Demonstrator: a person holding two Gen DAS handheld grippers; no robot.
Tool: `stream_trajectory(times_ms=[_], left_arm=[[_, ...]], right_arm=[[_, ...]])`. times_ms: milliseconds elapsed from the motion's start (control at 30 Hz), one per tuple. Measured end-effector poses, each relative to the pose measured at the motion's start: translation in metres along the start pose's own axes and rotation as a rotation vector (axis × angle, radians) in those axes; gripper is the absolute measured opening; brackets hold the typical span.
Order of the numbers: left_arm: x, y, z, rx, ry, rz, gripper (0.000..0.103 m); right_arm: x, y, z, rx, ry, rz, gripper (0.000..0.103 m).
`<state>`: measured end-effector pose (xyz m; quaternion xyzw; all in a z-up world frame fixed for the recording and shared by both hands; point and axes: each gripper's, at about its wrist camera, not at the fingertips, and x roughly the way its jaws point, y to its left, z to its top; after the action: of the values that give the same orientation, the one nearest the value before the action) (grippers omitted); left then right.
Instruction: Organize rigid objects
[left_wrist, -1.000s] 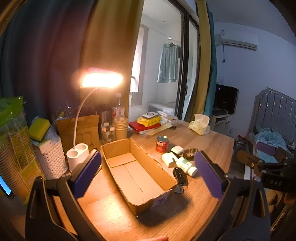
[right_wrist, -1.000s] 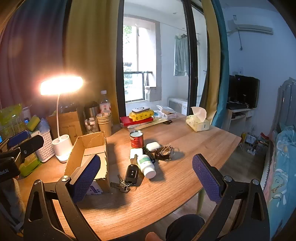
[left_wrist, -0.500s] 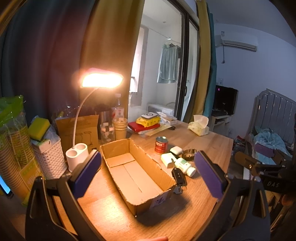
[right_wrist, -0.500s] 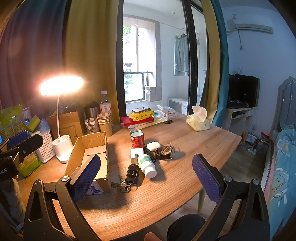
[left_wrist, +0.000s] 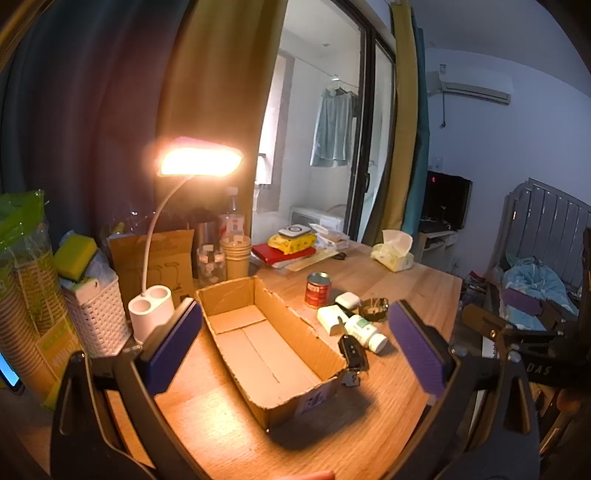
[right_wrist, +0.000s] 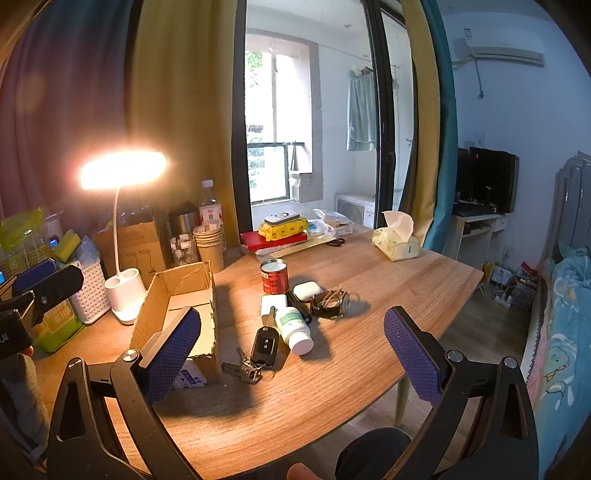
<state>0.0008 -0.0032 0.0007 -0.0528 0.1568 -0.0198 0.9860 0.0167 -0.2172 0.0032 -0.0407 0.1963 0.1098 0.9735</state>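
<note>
An empty open cardboard box lies on the wooden table. Right of it sit a red can, a white bottle on its side, a black car key with keys, a white earbud case, a white block and a dark watch-like item. My left gripper is open and empty above the box. My right gripper is open and empty, back from the pile.
A lit desk lamp, a white basket, paper cups, a red book stack and a tissue pack stand at the back. The table's edge is to the right.
Both views shift only slightly. Nothing on the table has moved and both grippers stay open.
</note>
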Motion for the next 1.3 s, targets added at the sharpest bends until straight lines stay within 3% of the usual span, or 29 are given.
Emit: stream_trajectory(times_ms=[1300], left_arm=[[0.0018,0.0042,0.001,-0.012,0.015,-0.009,0.101]], right_arm=[[0.0015,0.0013,-0.001,0.002,0.0,-0.002,0.101]])
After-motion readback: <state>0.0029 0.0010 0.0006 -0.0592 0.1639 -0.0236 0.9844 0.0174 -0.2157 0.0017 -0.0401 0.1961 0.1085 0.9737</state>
